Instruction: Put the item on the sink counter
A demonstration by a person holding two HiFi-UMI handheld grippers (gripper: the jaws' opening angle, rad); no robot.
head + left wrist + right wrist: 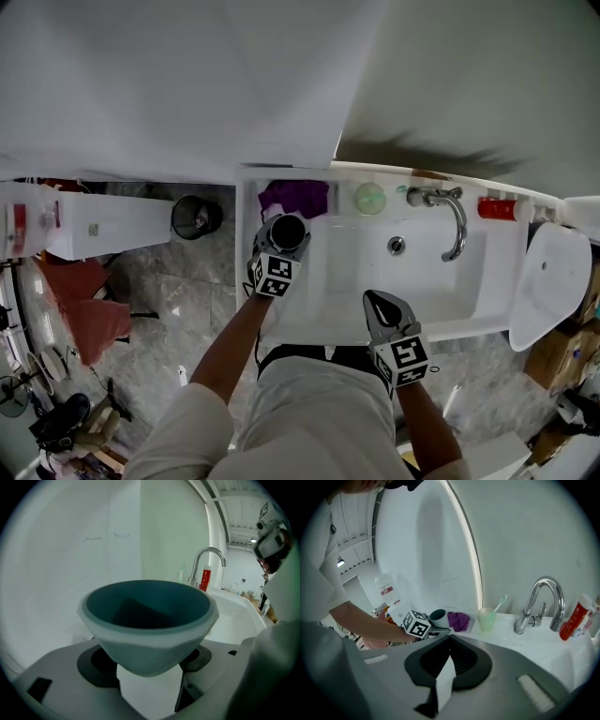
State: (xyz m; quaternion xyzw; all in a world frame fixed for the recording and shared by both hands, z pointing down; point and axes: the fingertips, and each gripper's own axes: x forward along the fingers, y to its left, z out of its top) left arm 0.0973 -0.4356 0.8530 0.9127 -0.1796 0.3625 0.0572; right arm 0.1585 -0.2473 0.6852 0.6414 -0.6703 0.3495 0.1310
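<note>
Cup (147, 620), clamped in the left claw (279, 251) low over the left end of the desk (339, 202) beside a purple cloth (293, 197), may topple into the basin (375, 272) if released tilted; the right claw (382, 307), apparently closed, holds nothing.

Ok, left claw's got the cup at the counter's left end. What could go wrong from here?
The purple cloth lies just behind the cup; landing partly on it, the cup might tip. The counter's left edge is close, with a bin on the floor beyond, so releasing too far left could drop it off.
</note>
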